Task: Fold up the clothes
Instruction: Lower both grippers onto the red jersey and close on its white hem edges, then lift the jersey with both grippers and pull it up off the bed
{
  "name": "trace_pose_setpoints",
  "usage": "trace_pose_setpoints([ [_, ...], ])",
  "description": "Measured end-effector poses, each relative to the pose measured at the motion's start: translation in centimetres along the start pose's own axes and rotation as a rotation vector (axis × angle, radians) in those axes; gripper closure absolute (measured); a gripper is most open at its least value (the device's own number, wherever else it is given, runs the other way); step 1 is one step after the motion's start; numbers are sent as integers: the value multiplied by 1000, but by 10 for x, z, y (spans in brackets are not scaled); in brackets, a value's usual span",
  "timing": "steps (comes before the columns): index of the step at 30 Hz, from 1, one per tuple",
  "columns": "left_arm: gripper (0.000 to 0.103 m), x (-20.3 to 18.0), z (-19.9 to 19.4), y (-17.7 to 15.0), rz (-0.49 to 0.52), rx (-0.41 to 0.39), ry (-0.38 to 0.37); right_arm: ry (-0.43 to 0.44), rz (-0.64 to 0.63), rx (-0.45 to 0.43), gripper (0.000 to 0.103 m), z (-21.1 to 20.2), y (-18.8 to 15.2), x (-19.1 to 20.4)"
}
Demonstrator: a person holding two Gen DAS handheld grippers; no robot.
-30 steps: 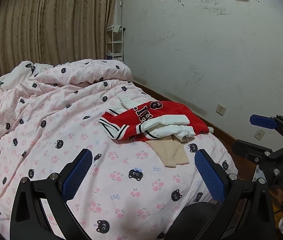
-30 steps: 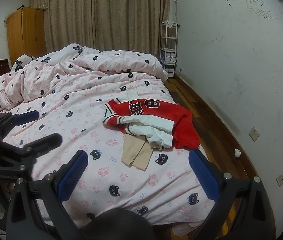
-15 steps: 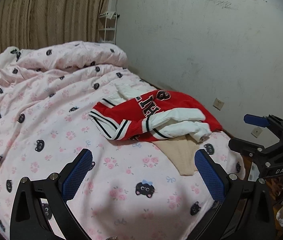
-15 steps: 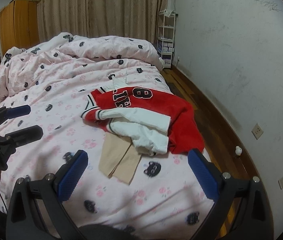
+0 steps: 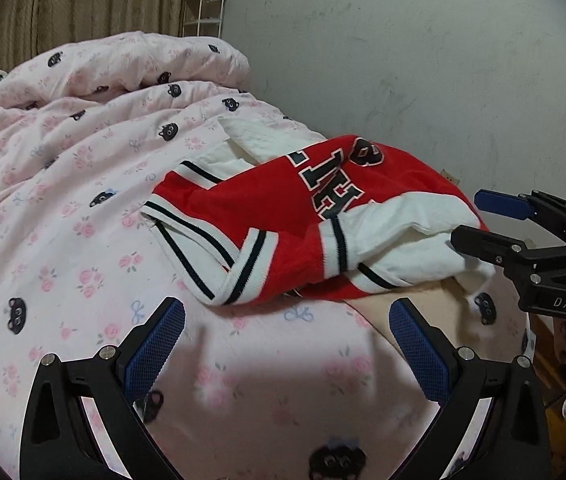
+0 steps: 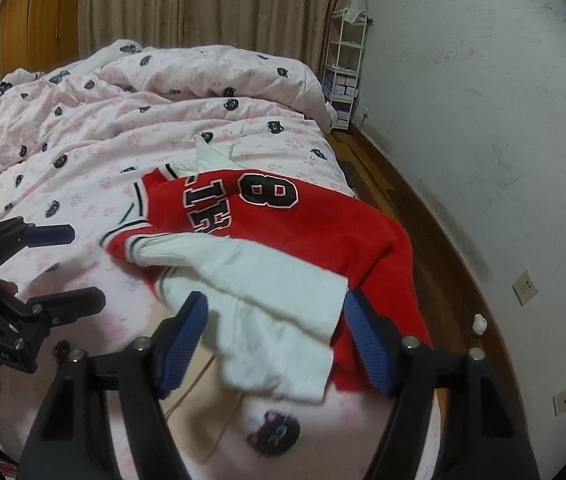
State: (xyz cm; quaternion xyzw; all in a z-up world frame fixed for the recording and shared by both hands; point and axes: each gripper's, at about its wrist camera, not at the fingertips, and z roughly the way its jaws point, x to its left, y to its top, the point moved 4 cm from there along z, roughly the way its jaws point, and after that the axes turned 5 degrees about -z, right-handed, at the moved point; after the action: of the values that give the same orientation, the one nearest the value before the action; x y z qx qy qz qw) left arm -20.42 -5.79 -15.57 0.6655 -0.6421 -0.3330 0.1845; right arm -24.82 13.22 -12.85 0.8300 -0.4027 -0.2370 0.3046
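Crumpled red jersey (image 6: 315, 224) with white sleeves atop beige garment (image 5: 423, 308), near the bed's foot edge

jersey (image 6: 315, 232): on quilt (image 6: 187, 120), near bed's right edge
sleeve (image 6: 267, 304): over jersey's near part
trousers (image 5: 435, 312): under jersey, on quilt
shelf (image 6: 343, 68): behind bed, by wall (image 6: 483, 80)
wardrobe (image 6: 39, 20): far left, behind bed

we read a black "8" and partial letters, seemingly "the", on the crumpled red jersey with white sleeves (image 6: 291, 216), and "das" on the black right gripper (image 5: 483, 220) body
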Motion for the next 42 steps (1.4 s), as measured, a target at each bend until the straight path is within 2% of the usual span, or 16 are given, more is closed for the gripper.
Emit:
trace_pose_setpoints([
  [5,2,3,14,4,4,11,-17,17,-17,6,41,18,4,-3],
  [8,9,2,18,4,12,14,-17,49,-17,16,54,24,6,-2],
  [10,43,0,19,4,20,14,-11,73,-17,20,66,26,6,0],
  [12,60,-2,17,4,32,9,-2,98,-26,20,77,24,7,5],
  [13,67,-3,15,4,39,6,1,109,-35,20,86,23,8,7],
  [14,70,-5,14,4,45,5,2,118,-42,21,90,22,8,10],
  [16,84,-5,11,4,44,3,5,132,-51,26,92,20,7,13],
  [18,90,-3,5,6,31,-8,5,145,-46,26,94,16,6,13],
  [20,91,-1,-6,8,19,-31,2,186,-20,16,99,9,6,12],
  [24,99,1,-30,12,5,-69,8,261,30,-10,99,-11,5,8],
  [27,99,6,-51,16,-9,-100,26,308,40,-20,99,-28,3,15],
  [35,99,25,-101,0,-55,-144,59,527,14,5,100,-66,-16,75],
  [38,99,30,-108,-12,-75,-118,45,542,-20,26,100,-71,-25,100],
  [40,97,32,-109,-24,-111,-92,8,556,-21,40,100,-72,-30,112],
  [41,95,32,-108,-31,-134,-72,-15,558,-20,45,100,-73,-33,115],
  [42,86,32,-105,-37,-165,-49,-43,554,-22,49,100,-73,-35,117],
])
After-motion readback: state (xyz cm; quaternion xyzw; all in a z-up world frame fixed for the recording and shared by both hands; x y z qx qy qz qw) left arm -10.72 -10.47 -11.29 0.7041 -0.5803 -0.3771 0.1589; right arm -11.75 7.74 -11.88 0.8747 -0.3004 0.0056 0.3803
